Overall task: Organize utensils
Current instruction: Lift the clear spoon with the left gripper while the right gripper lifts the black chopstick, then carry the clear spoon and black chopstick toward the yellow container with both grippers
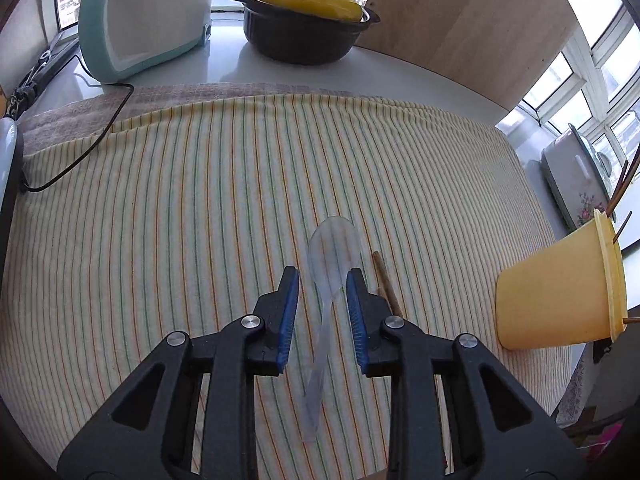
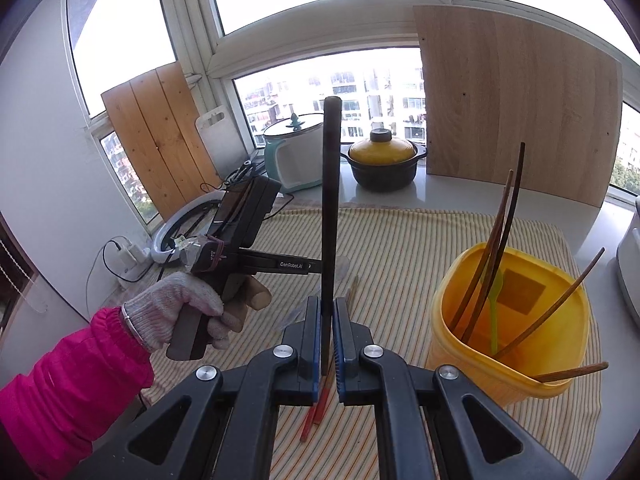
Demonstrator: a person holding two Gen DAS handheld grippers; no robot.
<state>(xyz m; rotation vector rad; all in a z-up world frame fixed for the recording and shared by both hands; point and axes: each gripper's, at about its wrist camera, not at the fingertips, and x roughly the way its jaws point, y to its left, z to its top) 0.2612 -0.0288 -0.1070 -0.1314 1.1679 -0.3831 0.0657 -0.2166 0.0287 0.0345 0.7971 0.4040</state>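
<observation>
A clear plastic spoon (image 1: 328, 280) lies on the striped cloth (image 1: 200, 208). My left gripper (image 1: 323, 280) is open, its blue pads on either side of the spoon's neck, apart from it. A brown chopstick (image 1: 386, 282) lies just right of it. My right gripper (image 2: 326, 308) is shut on a dark chopstick (image 2: 331, 200) that stands upright. The yellow utensil holder (image 2: 508, 344) stands to its right with several chopsticks and a green utensil (image 2: 494, 308) inside. It also shows in the left wrist view (image 1: 560, 288).
A black pot with yellow lid (image 1: 308, 20) and a teal appliance (image 1: 140, 20) stand at the back. A wooden board (image 2: 516, 108) leans on the window. Red-ended chopsticks (image 2: 316, 412) lie under my right gripper. A black cable (image 1: 92, 140) crosses the cloth's left corner.
</observation>
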